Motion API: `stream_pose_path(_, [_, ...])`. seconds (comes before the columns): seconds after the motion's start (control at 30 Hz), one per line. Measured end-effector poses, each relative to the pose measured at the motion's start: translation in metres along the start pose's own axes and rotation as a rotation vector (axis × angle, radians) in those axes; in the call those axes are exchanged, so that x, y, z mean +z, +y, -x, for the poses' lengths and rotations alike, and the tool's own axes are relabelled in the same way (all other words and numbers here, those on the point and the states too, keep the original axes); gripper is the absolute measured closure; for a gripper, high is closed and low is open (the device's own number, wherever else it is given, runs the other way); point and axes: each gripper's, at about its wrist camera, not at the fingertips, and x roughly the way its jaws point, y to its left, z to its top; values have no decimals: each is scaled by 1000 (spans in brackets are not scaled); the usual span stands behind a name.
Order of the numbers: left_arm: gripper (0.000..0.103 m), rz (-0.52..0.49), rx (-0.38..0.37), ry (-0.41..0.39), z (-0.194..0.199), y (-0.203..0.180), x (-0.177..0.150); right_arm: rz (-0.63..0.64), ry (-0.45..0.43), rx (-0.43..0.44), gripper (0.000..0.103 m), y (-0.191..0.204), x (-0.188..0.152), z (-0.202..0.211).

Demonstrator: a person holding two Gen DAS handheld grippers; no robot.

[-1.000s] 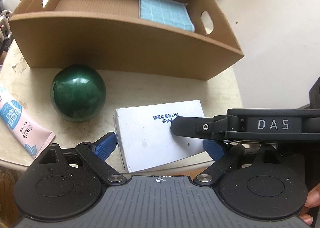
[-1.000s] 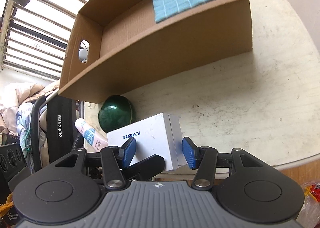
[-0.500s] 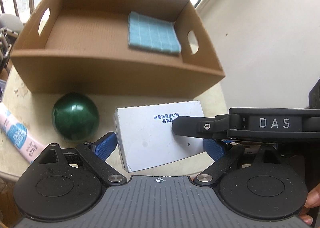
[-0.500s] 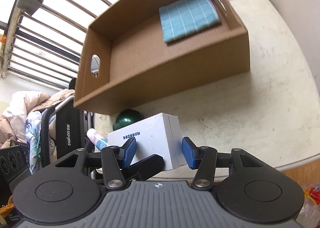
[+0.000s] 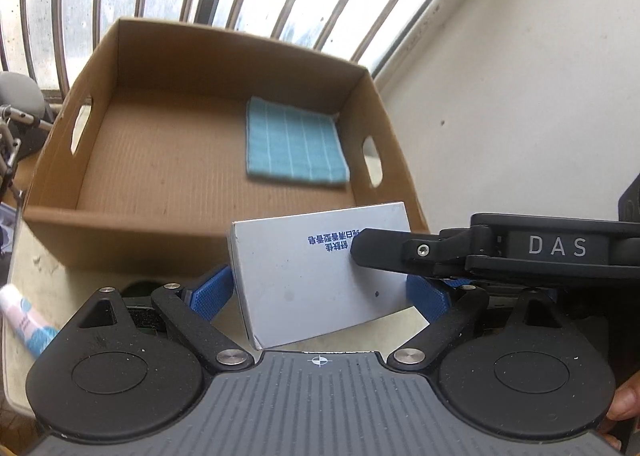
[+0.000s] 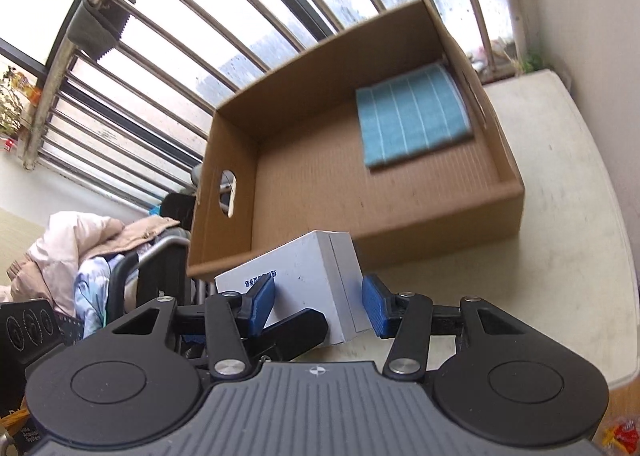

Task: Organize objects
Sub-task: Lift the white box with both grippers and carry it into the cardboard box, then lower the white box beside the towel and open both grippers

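Observation:
A white box with blue print is held in the air by both grippers, just above the near wall of a brown cardboard box. My left gripper is shut on its two long sides. My right gripper is shut on it from the right end; the white box also shows in the right wrist view. A folded light-blue cloth lies in the cardboard box's far right corner, also seen in the right wrist view.
A pink and blue tube lies on the pale table at the left. The top of a dark green ball peeks out behind my left finger. Window bars stand behind the cardboard box, a white wall to the right.
Both grippers have lifted the white box off the table and carried it up and forward, to the cardboard box's near wall. The ball and tube have dropped low in view.

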Motion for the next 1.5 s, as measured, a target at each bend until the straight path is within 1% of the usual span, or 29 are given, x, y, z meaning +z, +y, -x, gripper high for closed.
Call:
stream_pose_path(0.23, [10,-1,-4,-48,-16,-7,34,12,-36,25,52,3,34,0])
stream_pose_path(0.43, [10,4,6,-54,-43,-5,63,12,-52,34,52,0,68,-12])
stream_pose_path(0.57, [11,10,14,-9,-75,3,78,-9,-31,24,52,-9,90,-35])
stream_pose_path(0.67, [11,38,0,67,-105,15,84,-20,3,3,52,-17,101,-57])
stream_pose_path(0.8, [12,76,-13,160,-137,30,83,-31,71,-41,52,-32,110,-88])
stream_pose_path(0.97, [13,114,2,244,-161,38,77,-24,153,-99,53,-46,112,-118])
stream_pose_path(1.07, [13,118,17,275,-169,40,78,-18,193,-124,53,-50,112,-130])
stream_pose_path(1.3, [14,109,37,339,-188,41,81,15,253,-171,53,-52,117,-148])
stream_pose_path(1.4, [10,116,39,368,-196,42,79,19,278,-201,53,-54,117,-154])
stream_pose_path(1.5, [8,126,37,365,-197,43,77,5,287,-205,53,-58,117,-157])
